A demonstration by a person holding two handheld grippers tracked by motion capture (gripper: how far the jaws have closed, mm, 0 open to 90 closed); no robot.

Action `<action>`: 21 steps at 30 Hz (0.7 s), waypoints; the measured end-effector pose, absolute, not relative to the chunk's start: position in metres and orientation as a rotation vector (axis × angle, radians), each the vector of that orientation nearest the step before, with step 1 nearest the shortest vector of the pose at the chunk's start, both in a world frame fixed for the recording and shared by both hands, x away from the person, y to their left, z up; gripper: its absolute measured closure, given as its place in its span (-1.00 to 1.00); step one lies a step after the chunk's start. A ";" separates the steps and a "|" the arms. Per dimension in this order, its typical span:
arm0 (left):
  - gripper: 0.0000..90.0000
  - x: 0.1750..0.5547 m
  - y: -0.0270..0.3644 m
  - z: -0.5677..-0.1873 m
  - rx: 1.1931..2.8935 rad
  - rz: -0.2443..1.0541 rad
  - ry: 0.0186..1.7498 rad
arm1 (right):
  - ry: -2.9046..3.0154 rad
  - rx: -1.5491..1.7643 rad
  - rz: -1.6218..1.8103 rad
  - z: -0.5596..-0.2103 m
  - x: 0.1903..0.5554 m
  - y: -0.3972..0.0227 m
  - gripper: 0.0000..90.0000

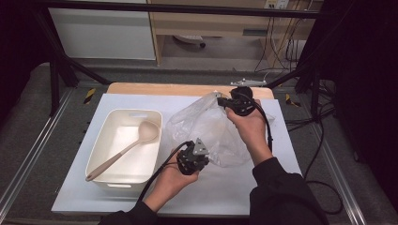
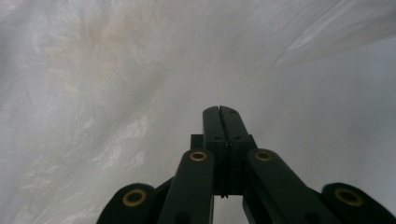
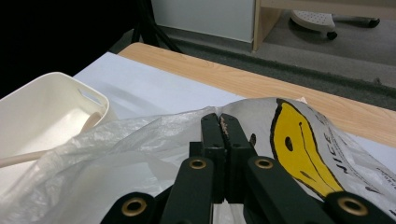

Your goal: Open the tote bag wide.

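A translucent plastic bag [image 1: 211,129] with a yellow smiley print [image 3: 299,140] lies crumpled mid-table, held up between both grippers. My left gripper [image 1: 199,154] is at the bag's near edge. In the left gripper view its jaws [image 2: 219,112] are pressed together, with bag film [image 2: 93,93] all around, apparently pinched. My right gripper [image 1: 224,101] is at the bag's far edge. Its jaws [image 3: 220,119] are shut where the bag's rim [image 3: 116,149] rises to their tips.
A white plastic bin [image 1: 133,111] stands left of the bag with a beige ladle [image 1: 126,150] leaning inside it. The bin [image 3: 51,98] is also in the right gripper view. A white mat [image 1: 225,187] covers the wooden table [image 1: 164,89]. Dark frame posts stand at the far corners.
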State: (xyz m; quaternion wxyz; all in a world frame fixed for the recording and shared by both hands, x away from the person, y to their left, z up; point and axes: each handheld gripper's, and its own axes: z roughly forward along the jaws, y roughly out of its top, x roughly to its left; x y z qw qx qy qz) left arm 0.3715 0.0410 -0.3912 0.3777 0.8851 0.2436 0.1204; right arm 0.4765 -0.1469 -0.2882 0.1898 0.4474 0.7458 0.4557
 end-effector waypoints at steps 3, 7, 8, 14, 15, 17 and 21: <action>1.00 0.366 0.049 -0.377 2.226 0.328 0.618 | 2.099 1.257 1.284 -0.290 0.477 -0.147 1.00; 1.00 0.365 0.065 -0.356 2.180 0.269 0.632 | 2.099 1.264 1.287 -0.292 0.476 -0.146 1.00; 1.00 0.364 0.069 -0.353 2.172 0.279 0.637 | 2.100 1.264 1.283 -0.292 0.476 -0.146 1.00; 1.00 0.366 0.089 -0.335 2.146 0.317 0.657 | 2.108 1.262 1.279 -0.294 0.475 -0.144 1.00; 1.00 0.367 0.093 -0.332 2.141 0.319 0.662 | 2.110 1.258 1.278 -0.295 0.475 -0.143 1.00; 1.00 0.369 0.099 -0.326 2.138 0.330 0.671 | 2.112 1.261 1.278 -0.296 0.475 -0.143 1.00; 1.00 0.375 0.113 -0.316 2.095 0.333 0.719 | 2.120 1.261 1.273 -0.298 0.475 -0.142 1.00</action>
